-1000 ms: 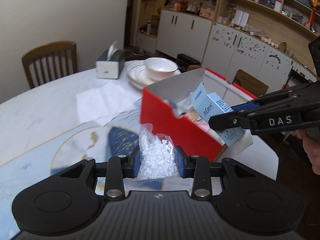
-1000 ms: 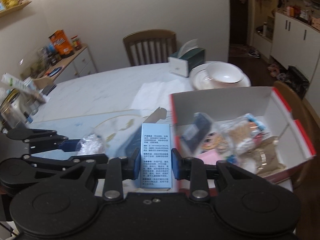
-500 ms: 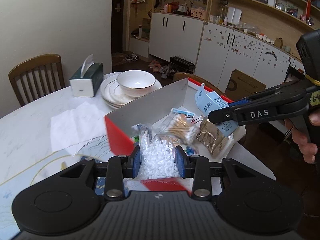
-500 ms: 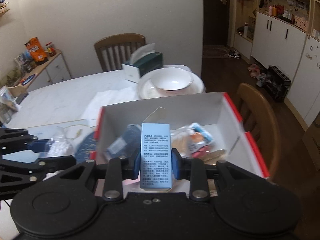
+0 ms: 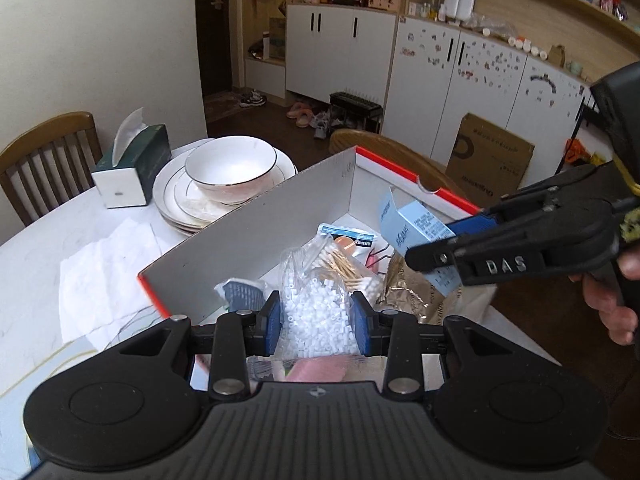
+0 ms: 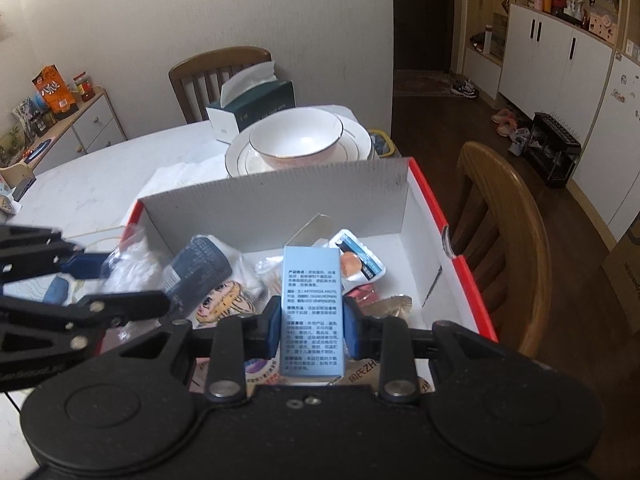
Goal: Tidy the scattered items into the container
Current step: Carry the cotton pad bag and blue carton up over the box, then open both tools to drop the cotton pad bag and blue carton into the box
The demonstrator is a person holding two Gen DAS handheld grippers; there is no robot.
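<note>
Left gripper (image 5: 316, 322) body blocks the bottom of the bead bag (image 5: 316, 320) and the near floor of the red box (image 5: 256, 220). In the right wrist view the bead bag is motion-blurred, the print on the blue carton (image 6: 312, 304) too small to read, its base behind the right gripper (image 6: 312, 326). The hand (image 5: 612, 300) runs off the right edge.

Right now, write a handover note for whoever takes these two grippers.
Left gripper: shut on a bag of white beads, held over the red box.
Right gripper: shut on a light blue carton, also over the box.
Done: cotton swabs, a gold packet and other small packs already lie inside.
Left: let go of both items into the box.
</note>
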